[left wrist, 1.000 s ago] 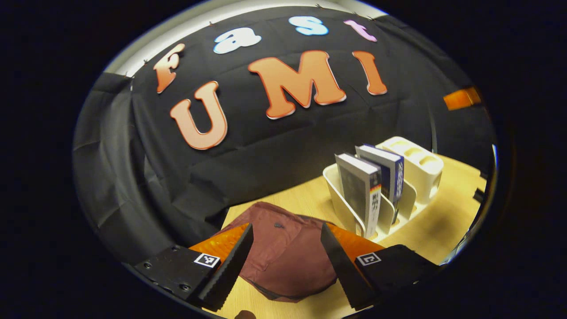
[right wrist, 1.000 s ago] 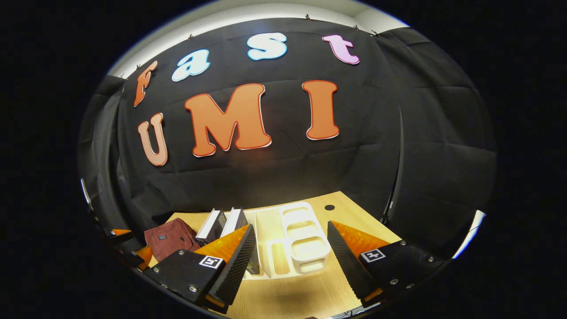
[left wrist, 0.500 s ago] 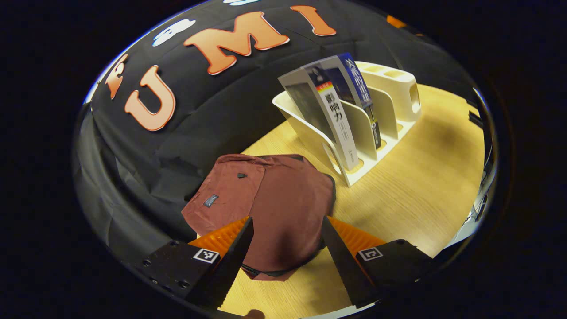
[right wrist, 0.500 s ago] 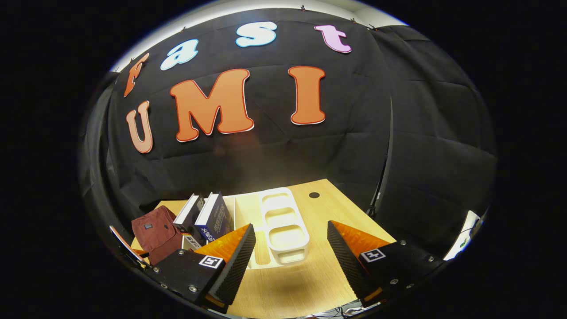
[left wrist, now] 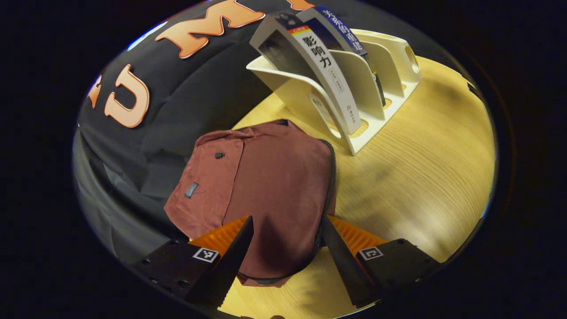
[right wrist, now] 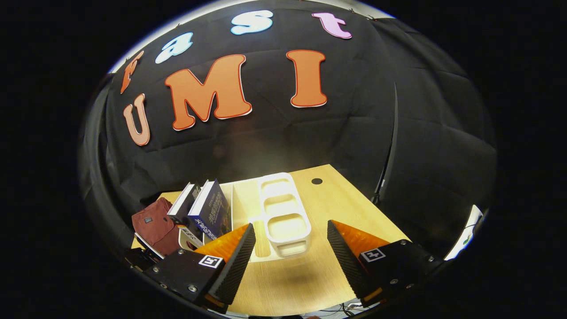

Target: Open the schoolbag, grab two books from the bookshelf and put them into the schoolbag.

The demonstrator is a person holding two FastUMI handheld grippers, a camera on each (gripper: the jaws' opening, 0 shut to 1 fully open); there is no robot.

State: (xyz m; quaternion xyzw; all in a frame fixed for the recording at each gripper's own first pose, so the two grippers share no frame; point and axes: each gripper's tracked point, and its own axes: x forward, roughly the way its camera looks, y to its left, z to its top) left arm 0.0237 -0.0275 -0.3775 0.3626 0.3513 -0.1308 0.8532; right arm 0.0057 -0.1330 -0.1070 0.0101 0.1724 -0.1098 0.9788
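Left gripper (left wrist: 283,248) over the closed schoolbag (left wrist: 266,186), fingers wide and holding nothing.
The maroon schoolbag lay flat on the wooden tabletop (left wrist: 421,164), zipper shut, just beside the white bookshelf (left wrist: 310,95). Two books (left wrist: 325,66) stood tilted in the bookshelf's slots. In the right gripper view, the right gripper (right wrist: 290,252) was above the tabletop near the bookshelf (right wrist: 283,221), fingers wide apart and empty; books (right wrist: 208,212) and schoolbag (right wrist: 155,226) sat to its left.

Warm overhead light glares on the table (left wrist: 421,168) (edges fisheye-bent).
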